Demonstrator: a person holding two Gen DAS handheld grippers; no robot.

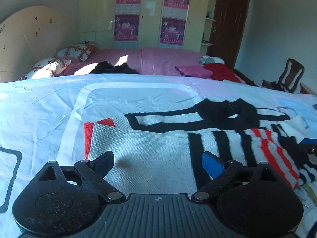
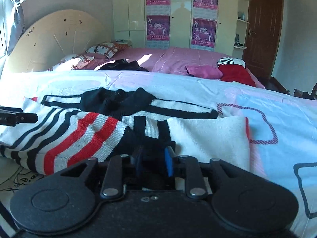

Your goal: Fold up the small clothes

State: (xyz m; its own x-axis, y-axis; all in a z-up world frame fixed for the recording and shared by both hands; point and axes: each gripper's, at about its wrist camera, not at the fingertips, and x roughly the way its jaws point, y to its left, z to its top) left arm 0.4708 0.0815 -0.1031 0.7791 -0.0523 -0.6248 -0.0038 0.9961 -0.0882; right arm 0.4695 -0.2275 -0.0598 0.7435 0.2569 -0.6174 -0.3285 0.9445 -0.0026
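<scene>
While the sweater [image 1: 154, 158] is lying flat on the bedsheet [image 1: 39, 107], the left gripper [image 1: 158, 163] is hanging just over its white part. Its two fingers are spread wide apart, and they are holding nothing. One finger has a blue pad [image 1: 213, 163] on it.

The sweater is white with black lines, and it is sitting in the middle of the sheet. Its black collar [image 2: 116, 101] is lying at the far side. One sleeve [image 2: 79, 138], with red and black stripes, is lying folded across the body, toward the left in the right view. A red cuff [image 1: 88, 138] is showing at the far left edge in the left view.

The right gripper [image 2: 153, 161] is down low at the near edge of the sweater. Its fingers are close together, and dark cloth is sitting between them, so it is pinching the black hem of the sweater. A bit of the left gripper is peeking in at the left edge of the right view, beside the striped sleeve.

Behind the sheet, a pink bed [image 2: 178, 59] is standing with pillows [image 2: 103, 49] at its head. A black cloth [image 2: 122, 65], a pink cloth [image 2: 204, 71] and a red cloth [image 2: 237, 73] are lying on it. Posters [image 2: 158, 10] are hanging on the wardrobe [image 2: 128, 10] at the back.
</scene>
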